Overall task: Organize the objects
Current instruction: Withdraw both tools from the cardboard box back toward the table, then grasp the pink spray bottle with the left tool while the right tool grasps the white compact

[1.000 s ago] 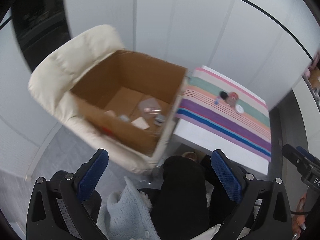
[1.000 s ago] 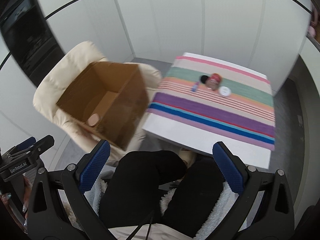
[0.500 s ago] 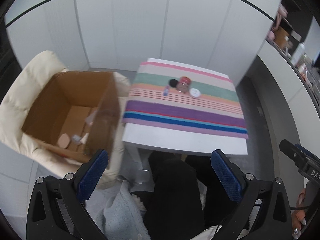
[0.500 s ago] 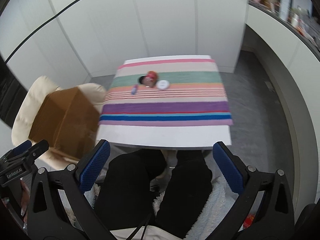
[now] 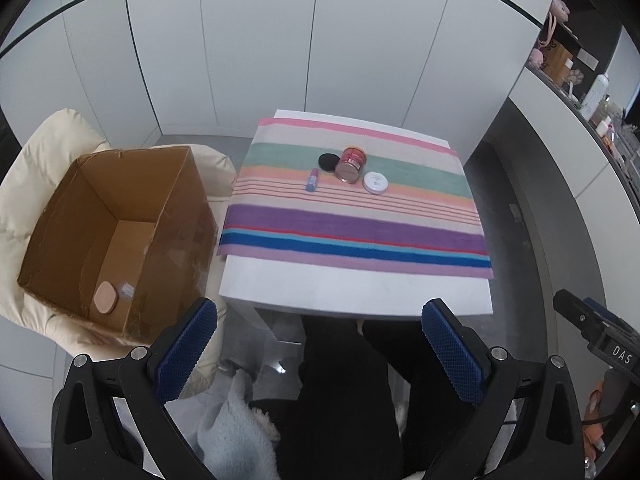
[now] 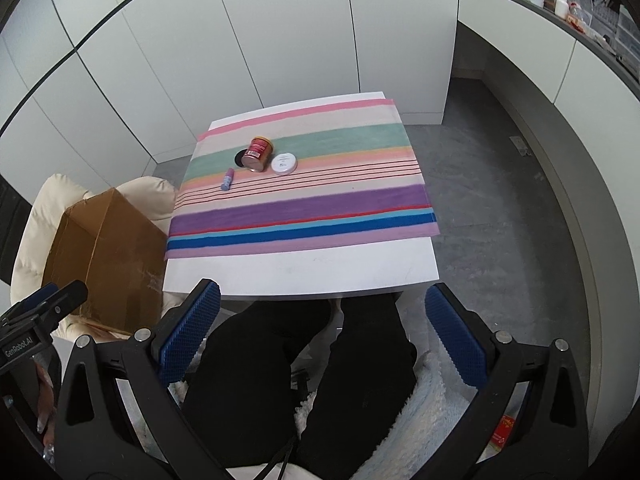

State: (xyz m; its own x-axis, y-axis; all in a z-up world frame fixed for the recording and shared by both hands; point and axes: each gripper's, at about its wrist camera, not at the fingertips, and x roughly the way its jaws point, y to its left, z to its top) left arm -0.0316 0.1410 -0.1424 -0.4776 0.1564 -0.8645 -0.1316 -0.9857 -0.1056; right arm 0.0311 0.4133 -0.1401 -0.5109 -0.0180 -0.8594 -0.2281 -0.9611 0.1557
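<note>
Left gripper and right gripper both hung with jaws spread wide and nothing between them, held above the seated person's black-clad legs, short of the table's near edge. White table carried a striped cloth. Cardboard box sat open on a cream chair to the table's left; a tan oval item lay on its floor, beside something small and clear. On the cloth's far half, clustered: red can on its side, white round tin just right of it, black disc just left, blue tube near the disc.
</note>
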